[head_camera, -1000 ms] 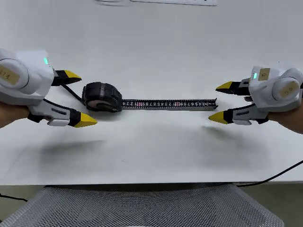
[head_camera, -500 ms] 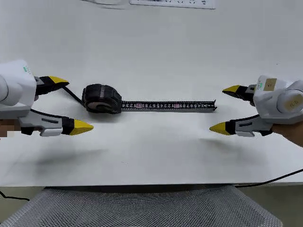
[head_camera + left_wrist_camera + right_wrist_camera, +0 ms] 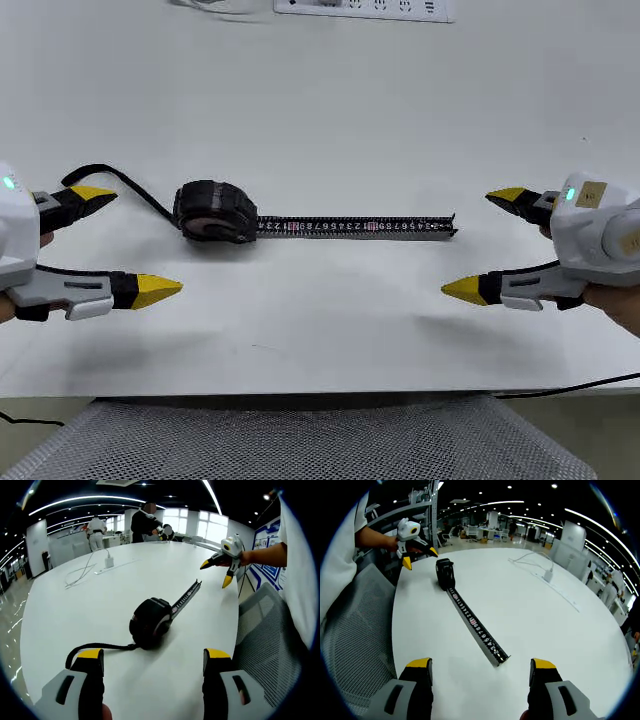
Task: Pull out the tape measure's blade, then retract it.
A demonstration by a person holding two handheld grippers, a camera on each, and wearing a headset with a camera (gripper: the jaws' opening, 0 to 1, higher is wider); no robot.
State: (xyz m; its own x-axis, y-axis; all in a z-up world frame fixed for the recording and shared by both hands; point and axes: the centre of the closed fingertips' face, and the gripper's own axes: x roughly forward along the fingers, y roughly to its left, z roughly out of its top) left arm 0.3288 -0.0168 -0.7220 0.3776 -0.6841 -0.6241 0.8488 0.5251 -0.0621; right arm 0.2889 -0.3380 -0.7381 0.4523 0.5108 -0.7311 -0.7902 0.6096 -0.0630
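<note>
Flanking tape measure (image 3: 215, 209), left claw (image 3: 148, 240), right claw (image 3: 465, 242) gape; left gripper view adds seemingly two people (image 3: 142, 525).

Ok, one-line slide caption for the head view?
The tape measure rests on the white table, blade extended, with the open left gripper and open right gripper apart from either end.

white table (image 3: 330, 330), tape measure (image 3: 215, 210) by the left gripper (image 3: 148, 241), blade (image 3: 355, 226) laid out toward the right gripper (image 3: 466, 242), power strip (image 3: 360, 8) far beyond
</note>
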